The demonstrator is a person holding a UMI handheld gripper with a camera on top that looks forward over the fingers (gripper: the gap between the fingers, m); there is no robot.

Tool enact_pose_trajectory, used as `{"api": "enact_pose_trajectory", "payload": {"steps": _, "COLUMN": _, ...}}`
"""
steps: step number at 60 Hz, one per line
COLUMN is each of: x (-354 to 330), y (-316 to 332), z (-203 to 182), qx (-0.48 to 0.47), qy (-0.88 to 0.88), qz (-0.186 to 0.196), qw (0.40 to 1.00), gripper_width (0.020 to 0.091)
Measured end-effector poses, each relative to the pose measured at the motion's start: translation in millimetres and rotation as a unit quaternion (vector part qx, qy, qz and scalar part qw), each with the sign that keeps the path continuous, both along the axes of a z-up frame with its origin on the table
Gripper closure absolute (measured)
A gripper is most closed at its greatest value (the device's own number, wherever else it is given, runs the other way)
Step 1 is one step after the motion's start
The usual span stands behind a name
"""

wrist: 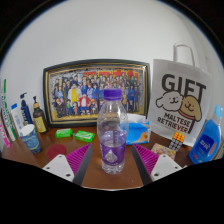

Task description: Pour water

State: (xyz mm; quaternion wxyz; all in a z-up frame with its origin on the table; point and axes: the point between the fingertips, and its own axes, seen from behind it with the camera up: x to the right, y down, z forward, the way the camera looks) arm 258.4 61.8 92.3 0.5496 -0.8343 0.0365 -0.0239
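Standing upright on the table (105, 180), the water bottle (112, 132) sits between the gripper's (112, 160) spread fingers, seemingly lined up for a grasp before pouring.

water bottle (112, 131) | clear, purple cap and label | upright | between fingers (77, 160)

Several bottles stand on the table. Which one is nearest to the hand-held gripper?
The clear water bottle with the purple cap and label, standing between the open fingers; the other bottles stand off to the sides.

Gripper (112, 160) jaws apart (pads inward)
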Motion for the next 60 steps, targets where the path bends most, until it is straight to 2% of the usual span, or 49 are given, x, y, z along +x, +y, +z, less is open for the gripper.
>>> {"api": "enact_pose_trajectory", "payload": {"steps": 4, "x": 2.9, "y": 16.4, "z": -9.0, "qx": 0.003, "qy": 0.006, "qz": 0.003, "qw": 1.000, "gripper_width": 0.0324}}
{"api": "enact_pose_trajectory", "payload": {"steps": 8, "x": 3.9, "y": 28.3, "z": -17.5, "qx": 0.002, "qy": 0.006, "qz": 0.010, "qw": 1.000, "gripper_width": 0.0402}}
{"api": "enact_pose_trajectory", "payload": {"steps": 13, "x": 3.2, "y": 38.5, "z": -22.3, "qx": 0.006, "qy": 0.004, "qz": 0.018, "qw": 1.000, "gripper_width": 0.0567}}
{"api": "enact_pose_trajectory", "payload": {"steps": 19, "x": 1.7, "y": 42.5, "z": -20.5, "qx": 0.014, "qy": -0.004, "qz": 0.027, "qw": 1.000, "gripper_width": 0.0630}}
{"api": "enact_pose_trajectory", "payload": {"steps": 25, "x": 1.4, "y": 43.0, "z": -20.7, "qx": 0.013, "qy": -0.012, "qz": 0.035, "qw": 0.999, "gripper_width": 0.0732}}
{"api": "enact_pose_trajectory", "payload": {"steps": 33, "x": 1.9, "y": 42.9, "z": -19.0, "qx": -0.002, "qy": -0.041, "qz": 0.034, "qw": 0.999, "gripper_width": 0.0739}}
{"api": "enact_pose_trajectory", "payload": {"steps": 38, "x": -0.2, "y": 45.3, "z": -4.6, "qx": -0.002, "qy": -0.084, "qz": 0.035, "qw": 0.996, "gripper_width": 0.0736}}
{"api": "enact_pose_trajectory", "payload": {"steps": 50, "x": -27.2, "y": 62.4, "z": 64.3, "qx": 0.011, "qy": -0.259, "qz": 0.049, "qw": 0.964, "gripper_width": 0.0738}}
{"api": "enact_pose_trajectory", "payload": {"steps": 60, "x": -84.4, "y": 81.6, "z": 114.7, "qx": 0.026, "qy": -0.454, "qz": 0.091, "qw": 0.886, "gripper_width": 0.0737}}
